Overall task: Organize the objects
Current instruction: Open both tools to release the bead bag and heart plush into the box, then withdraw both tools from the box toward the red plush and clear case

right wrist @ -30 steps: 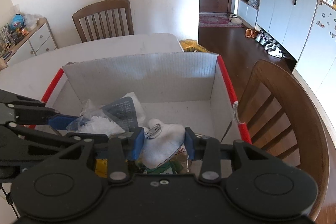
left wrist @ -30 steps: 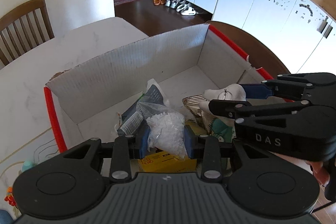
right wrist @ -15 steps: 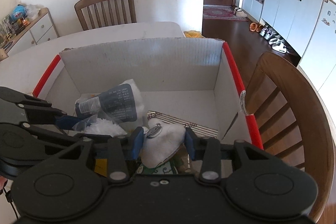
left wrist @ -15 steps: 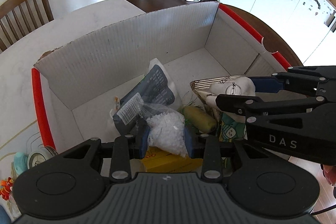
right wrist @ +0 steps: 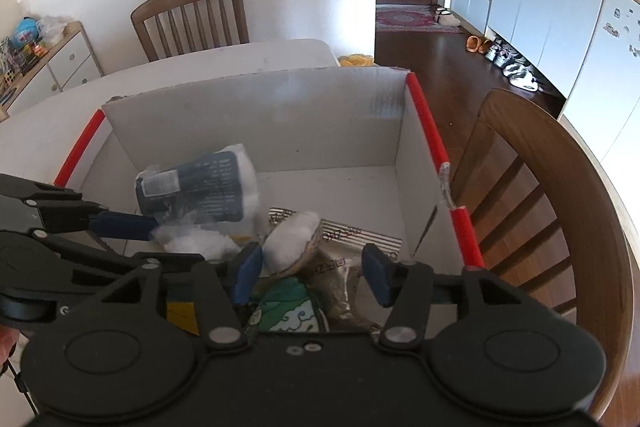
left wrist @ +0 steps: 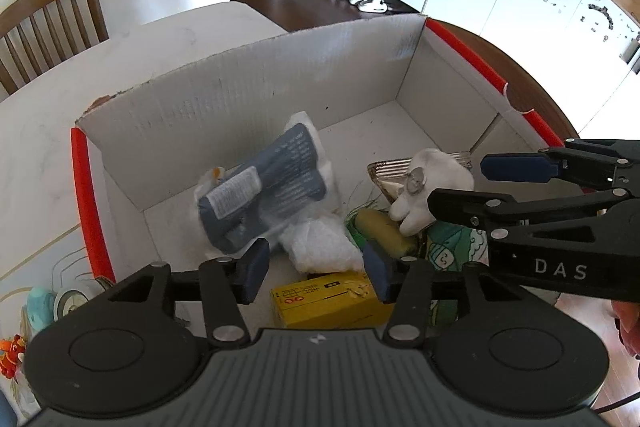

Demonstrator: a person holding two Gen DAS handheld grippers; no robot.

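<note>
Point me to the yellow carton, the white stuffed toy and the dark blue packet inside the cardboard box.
yellow carton [left wrist: 332,297]: left wrist view, its top face.
white stuffed toy [left wrist: 434,183]: left wrist view, middle of its body.
dark blue packet [right wrist: 200,189]: right wrist view, its printed front.

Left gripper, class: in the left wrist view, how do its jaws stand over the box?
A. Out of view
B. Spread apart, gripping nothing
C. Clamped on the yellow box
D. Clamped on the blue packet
B: the left gripper has its blue pads apart, with the bag of white granules lying loose in the cardboard box between them.
</note>
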